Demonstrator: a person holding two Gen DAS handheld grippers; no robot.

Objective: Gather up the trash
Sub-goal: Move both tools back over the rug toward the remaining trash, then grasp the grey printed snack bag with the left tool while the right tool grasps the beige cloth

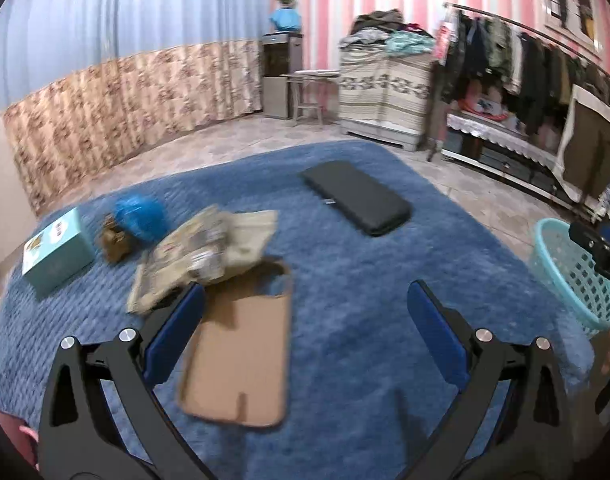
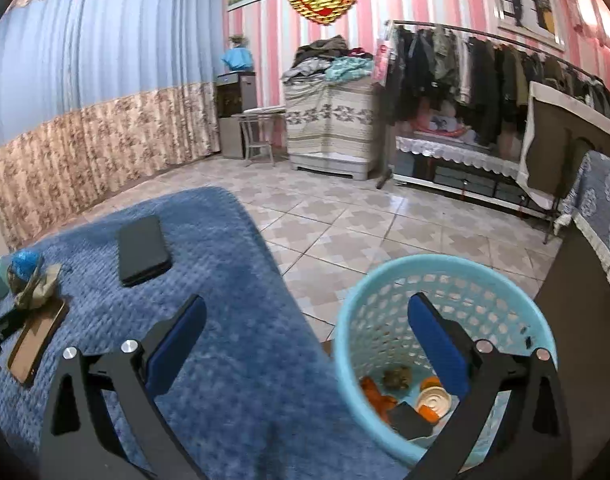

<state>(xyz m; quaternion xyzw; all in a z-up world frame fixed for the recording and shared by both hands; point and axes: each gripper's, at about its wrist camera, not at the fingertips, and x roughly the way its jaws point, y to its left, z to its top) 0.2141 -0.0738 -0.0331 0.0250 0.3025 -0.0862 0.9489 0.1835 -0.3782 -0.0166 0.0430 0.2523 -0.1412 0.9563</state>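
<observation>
Left gripper: my left gripper (image 1: pixel 305 300) stands wide apart over the blue bedspread (image 1: pixel 345 272), nothing between its blue pads.
Right gripper: my right gripper (image 2: pixel 305 312) is spread as wide as I see it go and holds nothing; its right finger hangs over the mouth of the basket, its left finger over the bedspread (image 2: pixel 233 280).
Basket: the light blue lattice basket (image 2: pixel 385 280) stands on the tiled floor (image 2: pixel 345 220) just beside the bed edge. Inside I see orange scraps, a round whitish lid-like piece, a dark flat piece and a small brownish wad. In the left view it (image 1: pixel 561 264) shows at the far right edge.
Cardboard: a flat brown cardboard sheet (image 1: pixel 245 344) lies on the bedspread, just ahead of my left gripper's left finger; in the right view it (image 2: pixel 37 340) lies at the far left.
Crumpled paper: a heap of crumpled beige paper (image 1: pixel 209 256) rests against the cardboard's far end, partly over it.
Blue bag: a crumpled blue plastic bag (image 1: pixel 141 220) lies beyond the paper, touching a small brown wad (image 1: pixel 113 242).
Box: a teal box (image 1: pixel 57 256) sits at the bed's left side, near the wad.
Black case: a flat black case (image 1: pixel 357 202) lies apart from the rest, toward the far side of the bed.
</observation>
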